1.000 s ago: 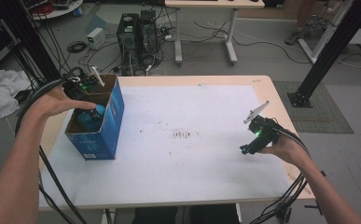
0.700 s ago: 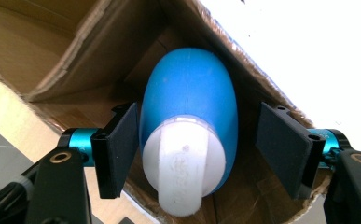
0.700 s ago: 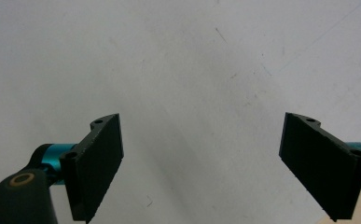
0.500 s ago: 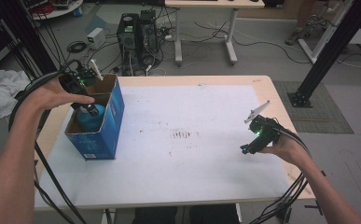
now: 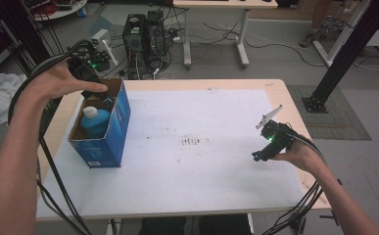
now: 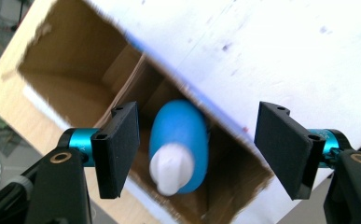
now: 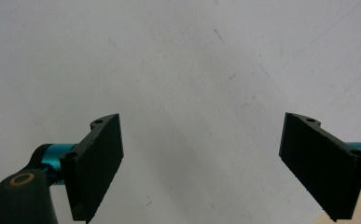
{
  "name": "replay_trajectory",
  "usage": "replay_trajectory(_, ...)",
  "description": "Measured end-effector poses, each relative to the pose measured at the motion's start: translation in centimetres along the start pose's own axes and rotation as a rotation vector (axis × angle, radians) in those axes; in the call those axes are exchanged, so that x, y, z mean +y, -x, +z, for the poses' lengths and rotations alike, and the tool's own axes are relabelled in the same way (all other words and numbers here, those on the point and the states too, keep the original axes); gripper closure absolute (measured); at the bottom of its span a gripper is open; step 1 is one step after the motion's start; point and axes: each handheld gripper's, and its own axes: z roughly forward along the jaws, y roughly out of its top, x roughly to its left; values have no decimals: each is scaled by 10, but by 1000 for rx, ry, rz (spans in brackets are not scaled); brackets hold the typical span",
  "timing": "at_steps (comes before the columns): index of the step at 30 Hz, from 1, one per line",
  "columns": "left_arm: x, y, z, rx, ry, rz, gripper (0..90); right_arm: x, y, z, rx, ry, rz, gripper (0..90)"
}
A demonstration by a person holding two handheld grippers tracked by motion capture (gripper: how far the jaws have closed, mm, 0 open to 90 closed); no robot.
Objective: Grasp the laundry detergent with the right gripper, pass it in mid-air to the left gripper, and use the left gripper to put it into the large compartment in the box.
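Looking past its released jaws, the left gripper (image 6: pixel 194 154) view reveals the blue bottle's (image 6: pixel 180 140) white cap (image 6: pixel 171 169) inside the box (image 5: pixel 114 125)

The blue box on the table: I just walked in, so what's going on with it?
A person holds a gripper in each hand. The left gripper hangs open just above the blue box, where a blue bottle with a white cap sits inside, not gripped. The right gripper is open and empty over the white table.

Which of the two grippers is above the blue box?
The left gripper, held over the far end of the blue box with the blue bottle inside. The right gripper is over bare white table.
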Motion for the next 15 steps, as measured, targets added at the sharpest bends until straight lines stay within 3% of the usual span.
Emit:
replay_trajectory(8,34,22,-1,-35,25,68,309,2,0,-1,1,0,-1,128)
replay_trajectory(15,64,45,21,-56,8,113,283,2,0,-1,-2,1,3,128)
